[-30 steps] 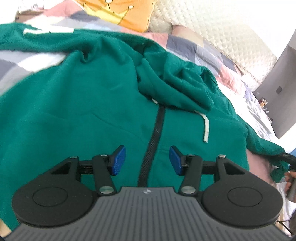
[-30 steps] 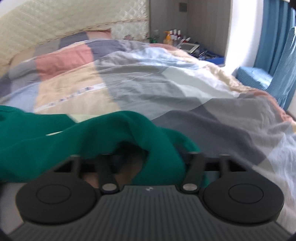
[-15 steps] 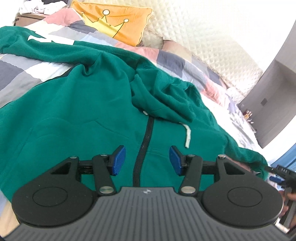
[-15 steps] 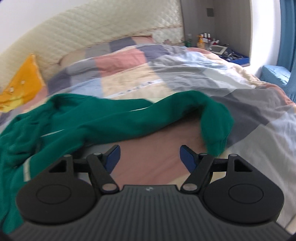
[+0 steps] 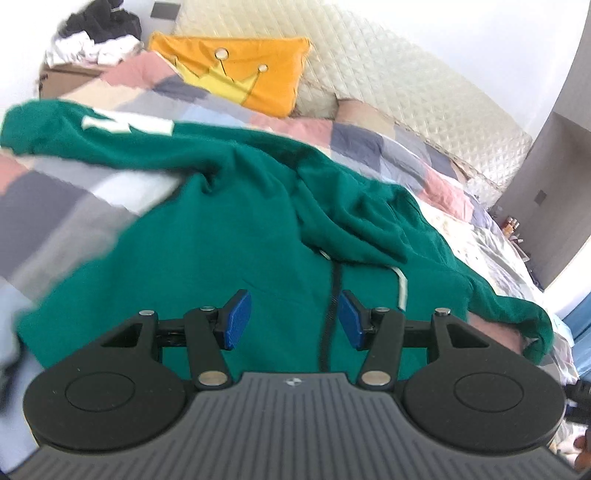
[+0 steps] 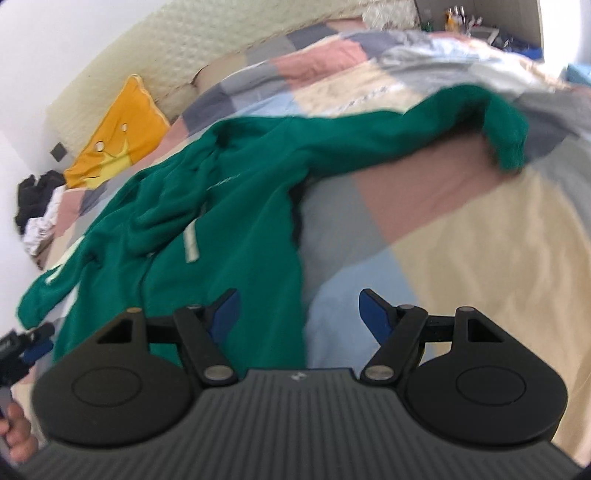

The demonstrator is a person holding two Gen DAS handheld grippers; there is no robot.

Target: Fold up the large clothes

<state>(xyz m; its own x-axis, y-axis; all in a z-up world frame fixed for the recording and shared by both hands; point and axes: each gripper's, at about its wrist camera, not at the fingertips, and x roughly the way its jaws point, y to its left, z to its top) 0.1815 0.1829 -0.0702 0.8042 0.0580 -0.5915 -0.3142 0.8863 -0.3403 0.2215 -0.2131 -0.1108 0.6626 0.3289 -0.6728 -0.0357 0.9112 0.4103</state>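
A green zip hoodie [image 5: 229,236] lies face up on the patchwork bedspread [image 5: 55,206], hood crumpled at the neck, sleeves stretched out to both sides. My left gripper [image 5: 291,319] is open and empty, hovering above the hoodie's chest just left of the black zipper [image 5: 330,295]. My right gripper [image 6: 299,314] is open and empty above the hoodie's right edge [image 6: 236,206]. The right sleeve [image 6: 424,118] stretches away with its cuff [image 6: 509,144] folded down on the bedspread [image 6: 461,258].
An orange crown pillow [image 5: 240,74] leans on the quilted headboard [image 5: 406,92]. A pile of clothes [image 5: 96,37] sits on a box at the far left. A nightstand with bottles [image 6: 461,18] stands beyond the bed.
My right gripper let go of the sleeve cuff, opened, and pulled back and left over the hoodie's side. My left gripper rose and drew back, staying open.
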